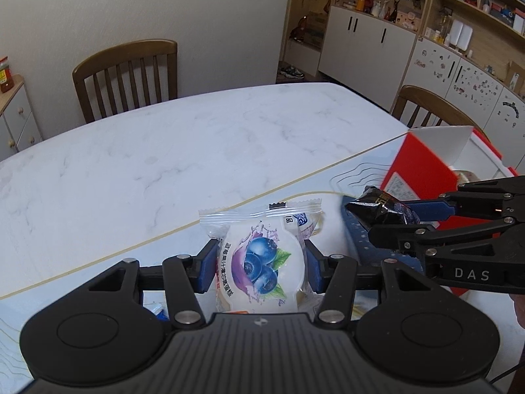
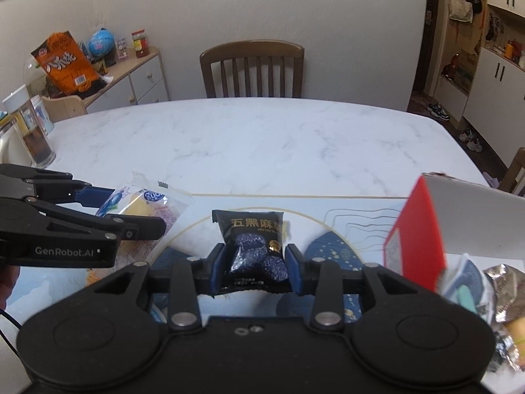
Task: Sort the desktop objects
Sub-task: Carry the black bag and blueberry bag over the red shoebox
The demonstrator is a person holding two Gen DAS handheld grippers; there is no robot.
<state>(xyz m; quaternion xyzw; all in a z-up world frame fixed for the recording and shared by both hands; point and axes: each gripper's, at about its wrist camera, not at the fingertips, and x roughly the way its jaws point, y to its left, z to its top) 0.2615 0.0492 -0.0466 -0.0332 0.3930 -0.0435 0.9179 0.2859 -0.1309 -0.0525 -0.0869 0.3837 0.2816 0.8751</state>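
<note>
Above the marble table we hold both grippers side by side, each one clamped on a snack. Our left gripper pinches a clear-wrapped blueberry cake between its blue pads; the packet stands upright, its crimped top edge raised toward the far side of the table. From the right wrist view we see the same packet from the side, with the left gripper closed across it. Our right gripper squeezes a small black sesame packet at its lower half, so the wrapper bulges above the pads. In the left wrist view that packet pokes out of the right gripper, just in front of a red box. The red box stands tilted at our right with its white flap open, near some crumpled wrappers whose contents we cannot make out in the blur. Beneath both grippers lies a blue-patterned mat with a gold border. A wooden chair stands at the far edge of the table.
</note>
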